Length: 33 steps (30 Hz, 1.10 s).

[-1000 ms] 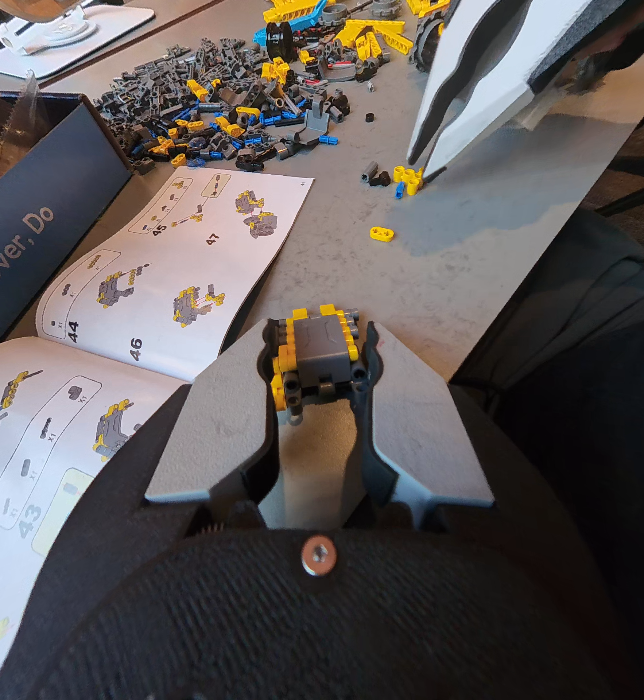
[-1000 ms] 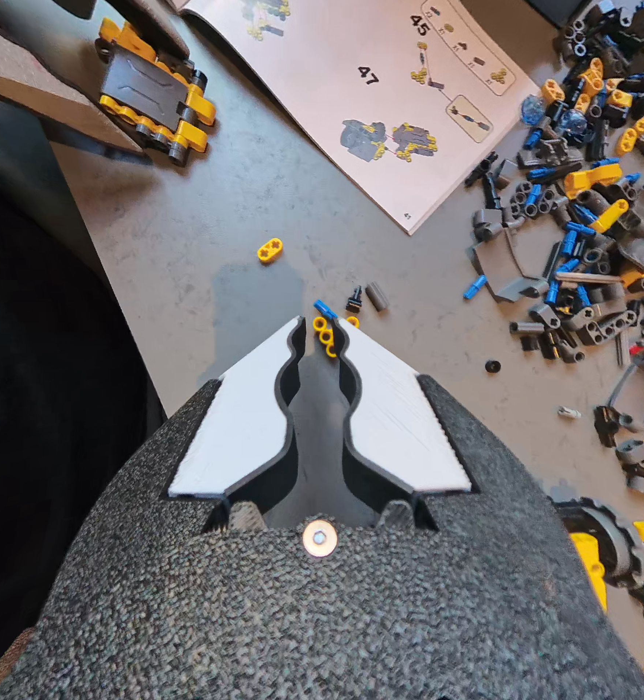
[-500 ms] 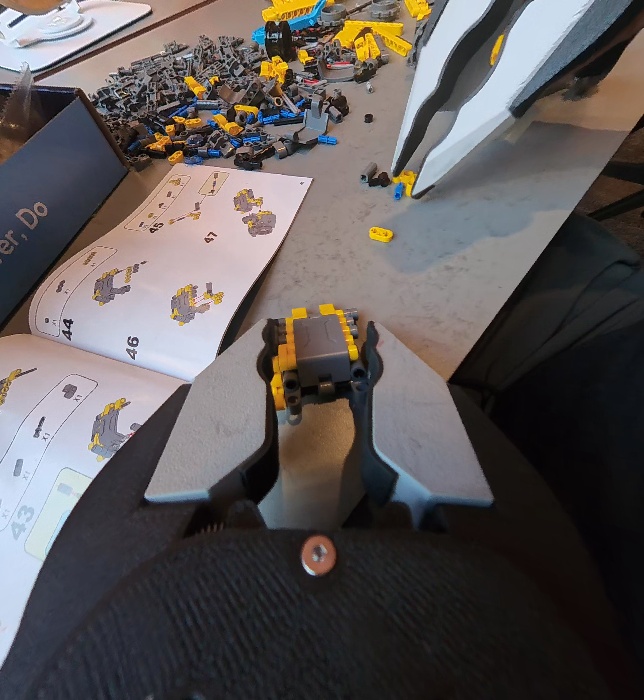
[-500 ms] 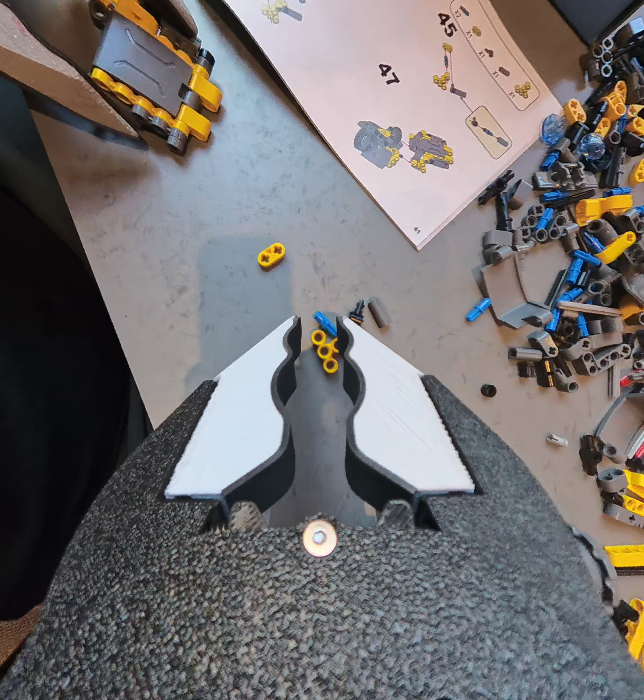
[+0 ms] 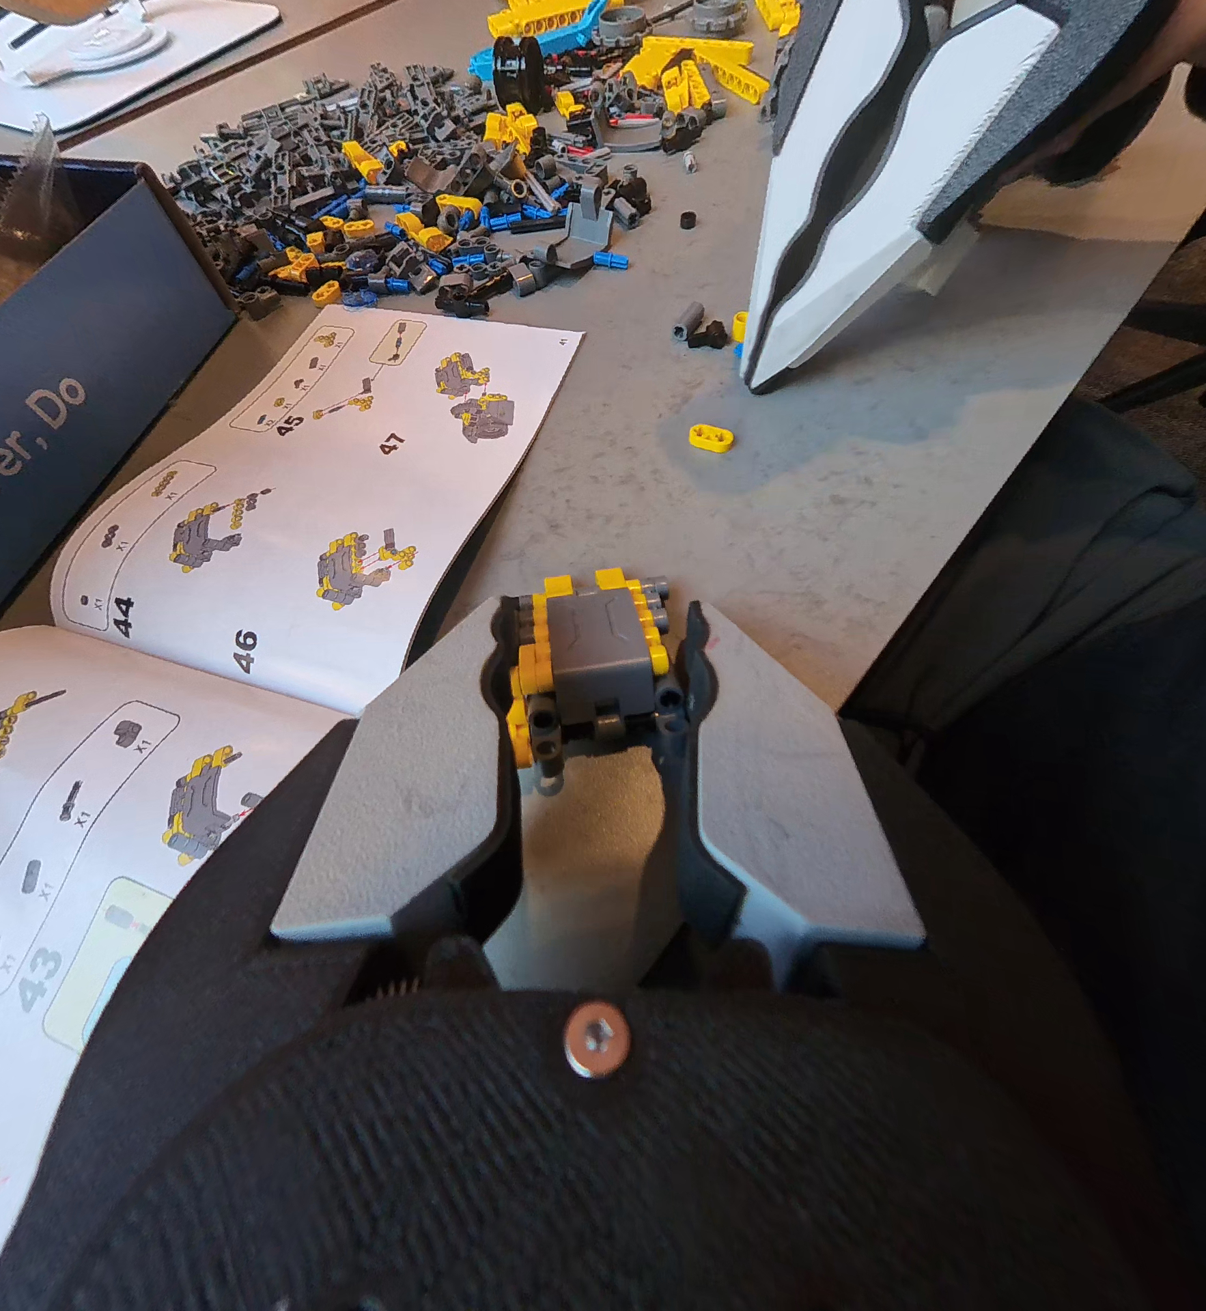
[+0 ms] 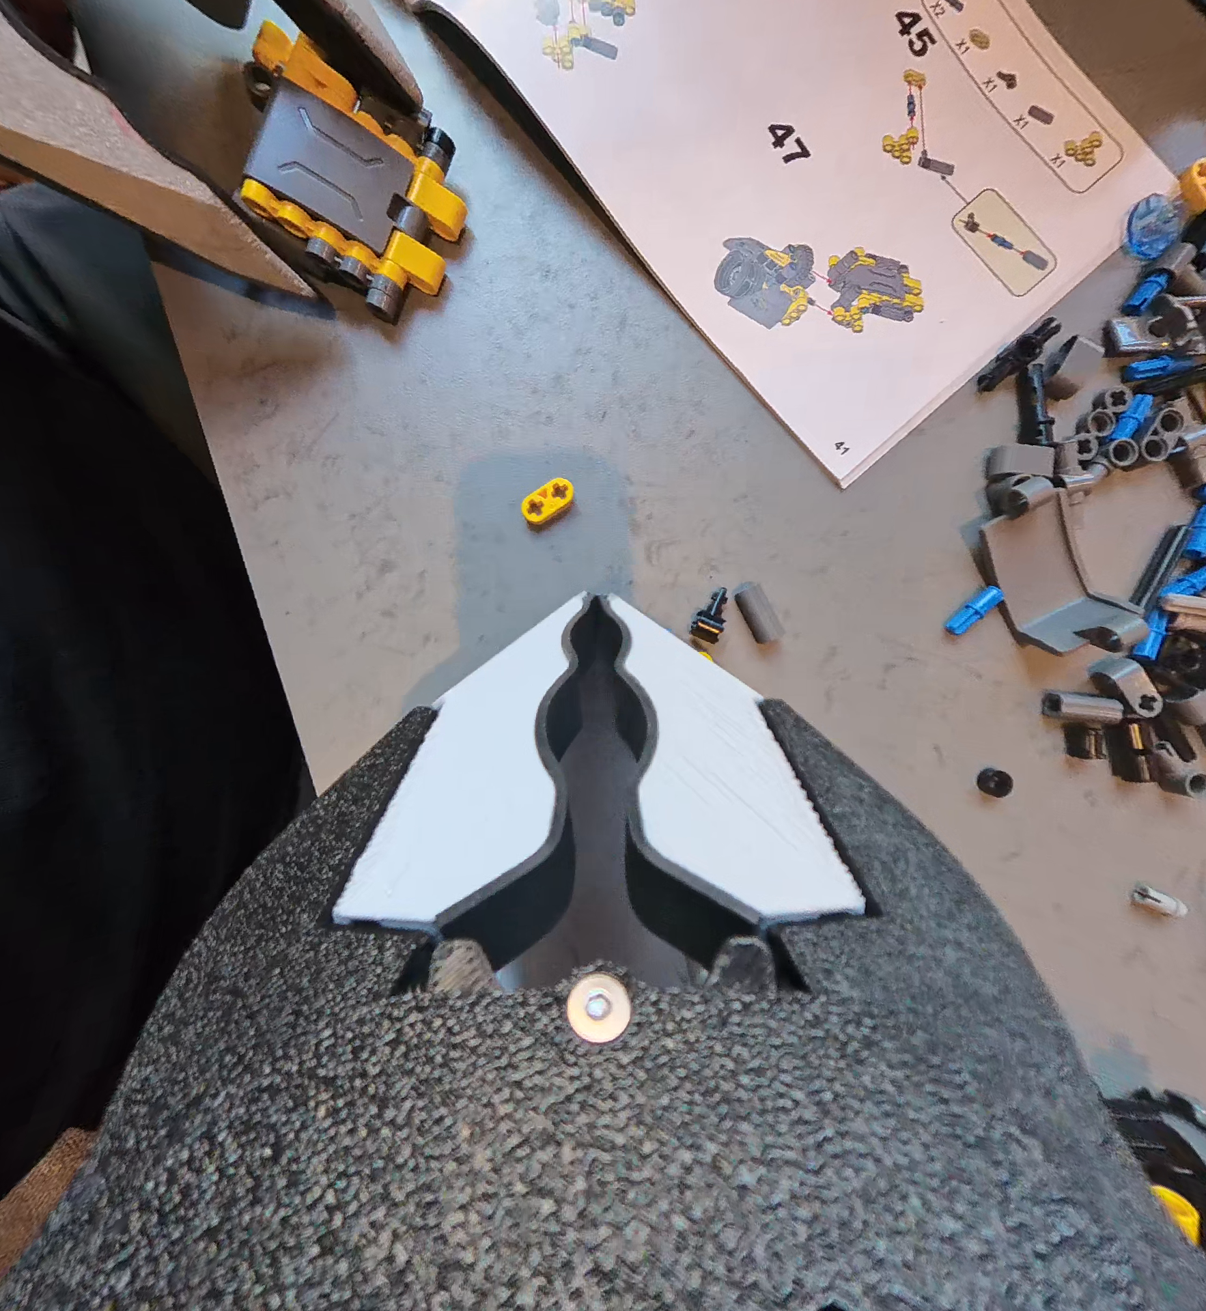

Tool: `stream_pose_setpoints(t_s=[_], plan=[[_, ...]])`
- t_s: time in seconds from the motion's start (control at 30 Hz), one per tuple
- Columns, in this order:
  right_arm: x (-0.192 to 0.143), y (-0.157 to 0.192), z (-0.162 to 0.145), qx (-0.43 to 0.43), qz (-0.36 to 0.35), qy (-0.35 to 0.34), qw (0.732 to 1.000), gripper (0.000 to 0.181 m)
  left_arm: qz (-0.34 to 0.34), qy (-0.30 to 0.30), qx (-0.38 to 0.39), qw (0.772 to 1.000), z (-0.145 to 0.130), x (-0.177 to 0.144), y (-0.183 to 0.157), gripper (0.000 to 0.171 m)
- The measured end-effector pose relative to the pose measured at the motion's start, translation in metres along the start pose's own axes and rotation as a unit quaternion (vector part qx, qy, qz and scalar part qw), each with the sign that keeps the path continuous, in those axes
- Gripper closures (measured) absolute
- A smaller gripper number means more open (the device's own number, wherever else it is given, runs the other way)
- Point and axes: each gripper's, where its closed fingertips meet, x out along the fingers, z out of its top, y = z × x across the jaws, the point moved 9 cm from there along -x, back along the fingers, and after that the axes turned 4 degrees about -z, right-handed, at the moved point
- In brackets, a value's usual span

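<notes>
A grey-and-yellow brick assembly is clamped in the left gripper above the tabletop. The right gripper is pressed closed (contents hidden), tips down beside a small yellow link.

Hobby desk: grey table bore loose building-toy parts, open instruction booklet, dark box at left.

Left of the left hand-held gripper, the open white paper instruction booklet carries printed black step numbers. Farther left, the dark blue cardboard box carries pale lettering.
</notes>
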Motion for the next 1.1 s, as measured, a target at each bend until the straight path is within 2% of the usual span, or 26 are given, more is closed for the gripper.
stream_pose_setpoints(t_s=[0.37, 0.57, 0.67, 0.83, 0.93, 1.1], plan=[[-0.031, -0.013, 0.001, -0.013, -0.037, -0.024, 0.999, 0.173, 0.003, -0.001, 0.005, 1.0, 0.0, 0.0, -0.001, 0.126], [-0.015, -0.004, 0.002, -0.068, -0.026, 0.031, 0.997, 0.166, 0.005, 0.0, 0.008, 1.0, 0.0, 0.0, -0.003, 0.126], [-0.007, -0.005, 0.001, -0.065, -0.023, 0.051, 0.996, 0.163, 0.006, 0.004, 0.012, 1.0, 0.0, 0.0, -0.004, 0.126], [-0.004, -0.01, 0.001, -0.035, 0.003, 0.047, 0.998, 0.164, 0.007, 0.001, 0.013, 1.0, 0.001, -0.002, -0.004, 0.125], [-0.004, -0.009, 0.001, -0.029, 0.02, 0.036, 0.999, 0.173, 0.009, -0.001, 0.013, 1.0, 0.002, -0.003, -0.003, 0.125], [-0.002, -0.008, 0.003, -0.03, 0.014, 0.027, 0.999, 0.164, 0.008, -0.002, 0.013, 1.0, 0.002, -0.003, -0.003, 0.125]])
